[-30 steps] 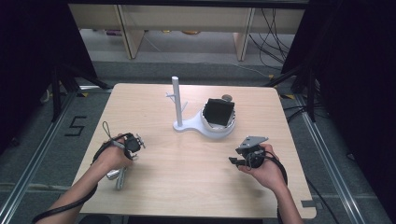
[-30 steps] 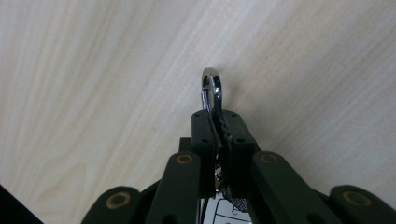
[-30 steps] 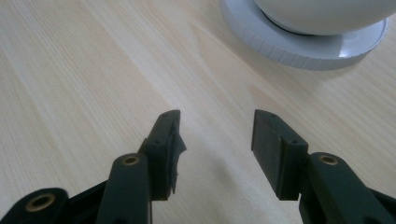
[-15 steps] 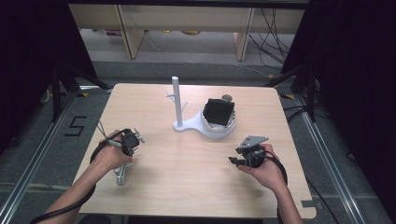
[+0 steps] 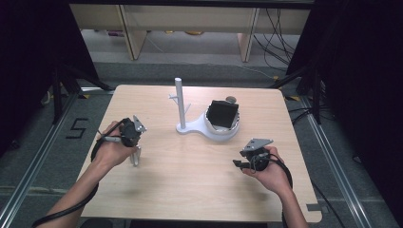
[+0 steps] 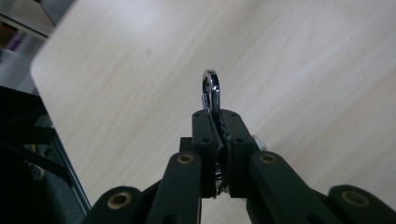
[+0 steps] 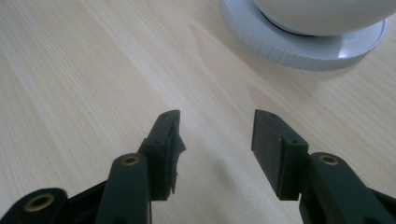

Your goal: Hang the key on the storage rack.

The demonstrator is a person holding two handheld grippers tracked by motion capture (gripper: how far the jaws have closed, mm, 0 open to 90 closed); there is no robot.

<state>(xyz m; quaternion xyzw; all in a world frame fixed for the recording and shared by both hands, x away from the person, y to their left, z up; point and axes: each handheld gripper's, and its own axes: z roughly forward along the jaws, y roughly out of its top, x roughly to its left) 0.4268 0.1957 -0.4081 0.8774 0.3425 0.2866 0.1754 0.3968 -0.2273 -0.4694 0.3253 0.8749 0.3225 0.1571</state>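
Note:
My left gripper hangs over the table's left side, pointing down, shut on a slim shiny metal piece. In the left gripper view the jaws pinch that chrome piece, and its rounded end sticks out past the tips above the bare wood. My right gripper rests low at the table's right front, open, with nothing between its fingers. In the right gripper view its jaws stand apart, facing the white round base.
A white stand with an upright post rises at the table's middle. Joined to it is a white bowl-shaped holder with a black block in it. Shelving and cables lie on the floor behind the table.
My left hand has lifted the metal piece off the table and carried it slightly right. The right hand and its gripper have stayed in place.

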